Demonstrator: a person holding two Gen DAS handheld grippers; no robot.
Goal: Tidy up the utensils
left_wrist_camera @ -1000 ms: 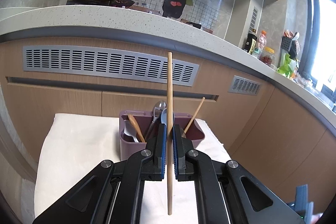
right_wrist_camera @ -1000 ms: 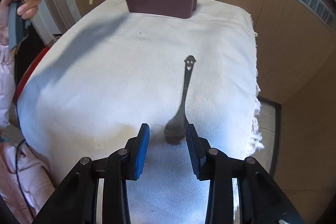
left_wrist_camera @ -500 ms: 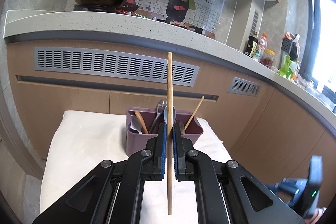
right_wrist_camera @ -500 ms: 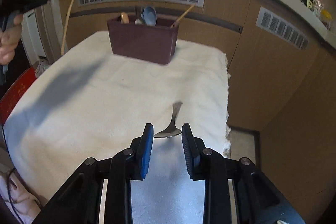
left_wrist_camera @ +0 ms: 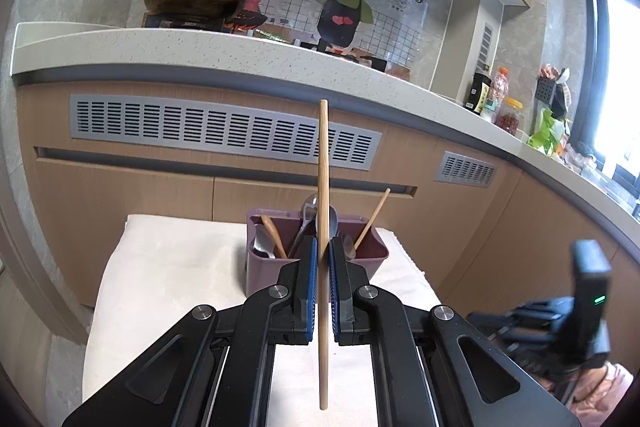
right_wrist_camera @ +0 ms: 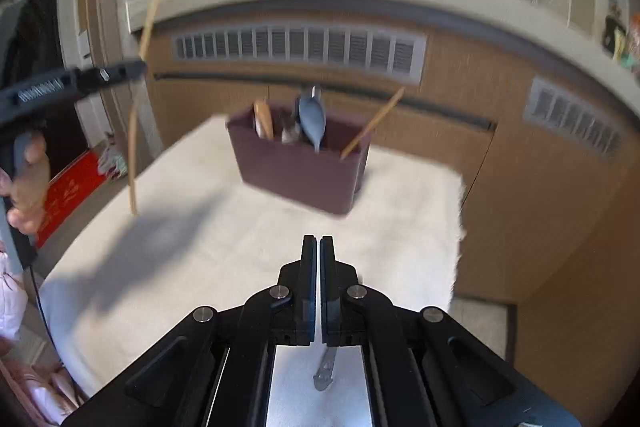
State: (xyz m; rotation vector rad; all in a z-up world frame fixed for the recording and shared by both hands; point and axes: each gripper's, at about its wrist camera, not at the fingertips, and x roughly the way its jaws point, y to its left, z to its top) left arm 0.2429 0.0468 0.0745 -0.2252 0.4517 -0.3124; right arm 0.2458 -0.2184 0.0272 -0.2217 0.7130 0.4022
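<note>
left tongs (left_wrist_camera: 323, 281) gripping upright chopstick (left_wrist_camera: 323, 195), spoon (right_wrist_camera: 325, 371) handle under right tongs (right_wrist_camera: 318, 267)

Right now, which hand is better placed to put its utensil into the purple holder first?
Probably left. The left gripper holds its chopstick upright, lined up with the holder. The right gripper grips a spoon hanging behind its fingertips.
</note>
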